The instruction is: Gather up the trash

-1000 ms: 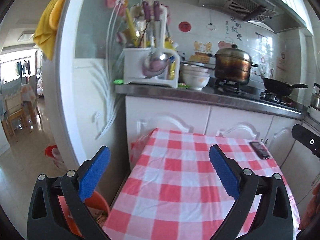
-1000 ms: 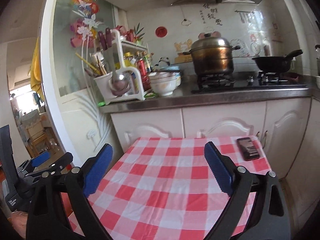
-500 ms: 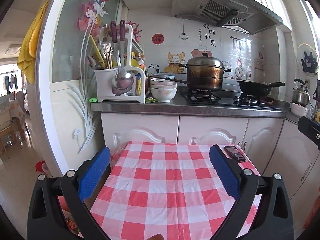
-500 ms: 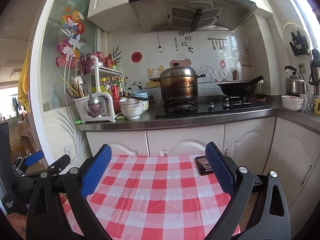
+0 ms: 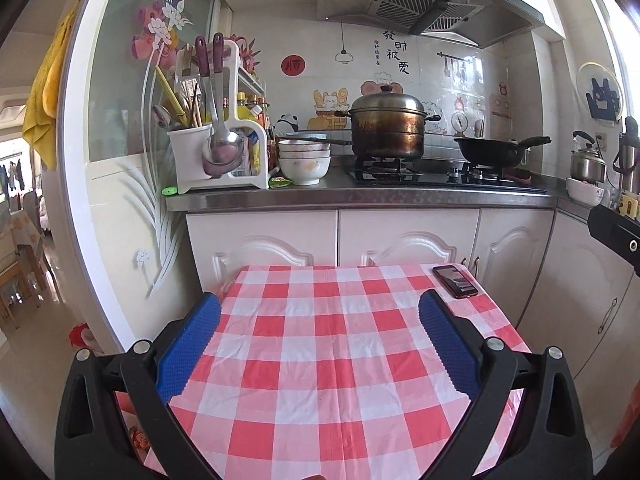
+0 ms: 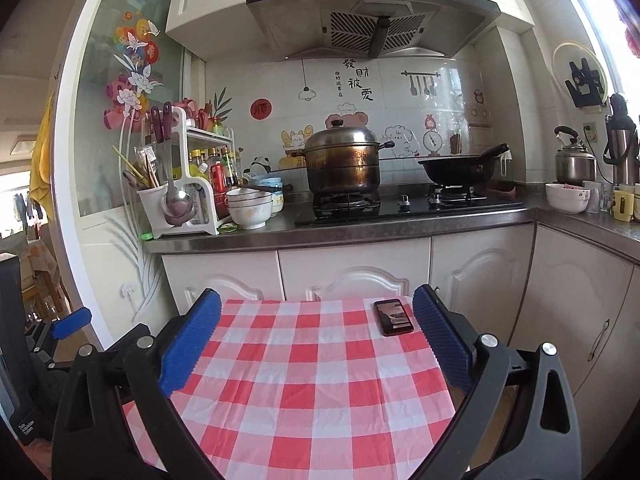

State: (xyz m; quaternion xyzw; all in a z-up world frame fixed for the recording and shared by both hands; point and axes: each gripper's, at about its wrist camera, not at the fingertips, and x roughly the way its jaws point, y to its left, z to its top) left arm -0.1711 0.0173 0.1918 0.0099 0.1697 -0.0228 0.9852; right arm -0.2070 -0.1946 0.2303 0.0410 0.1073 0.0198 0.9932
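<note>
Views from both grippers have risen off the floor beside the checked worktop (image 5: 320, 360) to face it squarely. Left gripper (image 5: 320, 344) and right gripper (image 6: 316, 342) fingers gape empty; only a phone (image 6: 394, 317) lies at the worktop's far right corner, no trash visible.

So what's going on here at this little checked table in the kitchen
A person holds two blue-padded grippers over a red and white checked tablecloth. The left gripper and the right gripper are both open and hold nothing. The only loose thing on the cloth is a dark smartphone near its far right corner. No trash is visible on the table, so collecting has not started. Behind, a steel counter carries a lidded metal pot.
</note>
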